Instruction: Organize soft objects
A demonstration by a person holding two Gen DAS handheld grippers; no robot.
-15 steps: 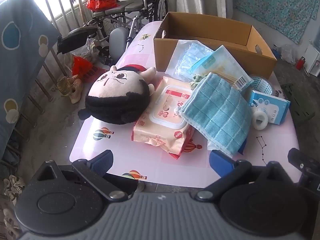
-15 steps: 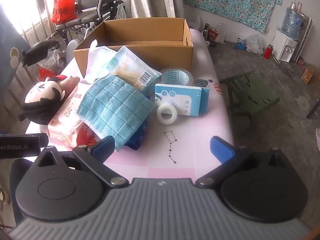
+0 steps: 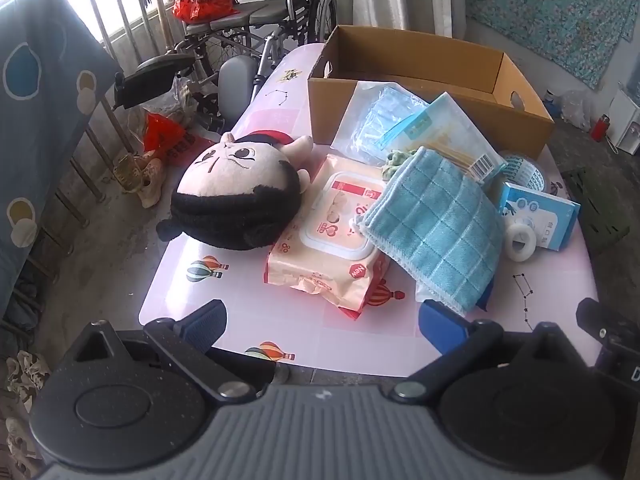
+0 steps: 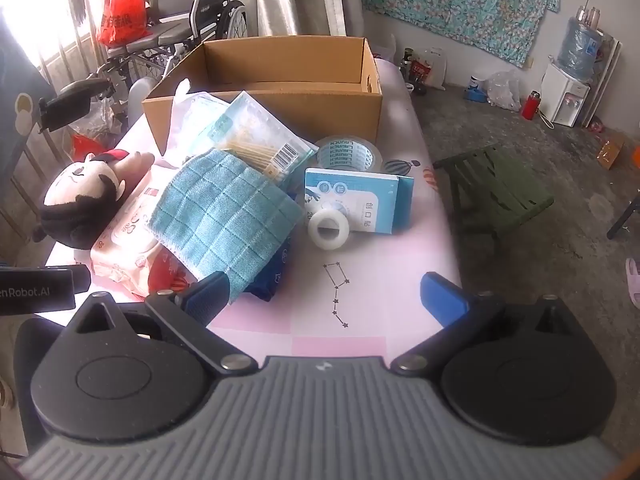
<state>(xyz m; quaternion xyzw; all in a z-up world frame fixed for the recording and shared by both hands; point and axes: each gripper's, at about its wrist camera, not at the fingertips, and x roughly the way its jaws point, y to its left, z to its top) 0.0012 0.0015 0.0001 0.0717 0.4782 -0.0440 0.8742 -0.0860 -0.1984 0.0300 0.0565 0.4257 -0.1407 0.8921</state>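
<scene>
Nothing has shifted in the last half second: the left gripper (image 3: 322, 322) and right gripper (image 4: 326, 294) hang wide open and empty, so sorting hasn't begun. Ahead sit the doll (image 3: 240, 196), wipes (image 3: 332, 248) and blue cloth (image 3: 436, 232); beyond, the cardboard box (image 4: 280, 76) looks empty.

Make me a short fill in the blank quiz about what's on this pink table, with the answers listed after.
1. The blue checked cloth lies partly on top of the pack of ____.
2. The plush doll has ____ hair.
3. The white tape roll sits right in front of the blue and white ____.
4. The cardboard box at the far end of the table appears to be ____ inside.

Missing words: wet wipes; black; carton; empty
</scene>
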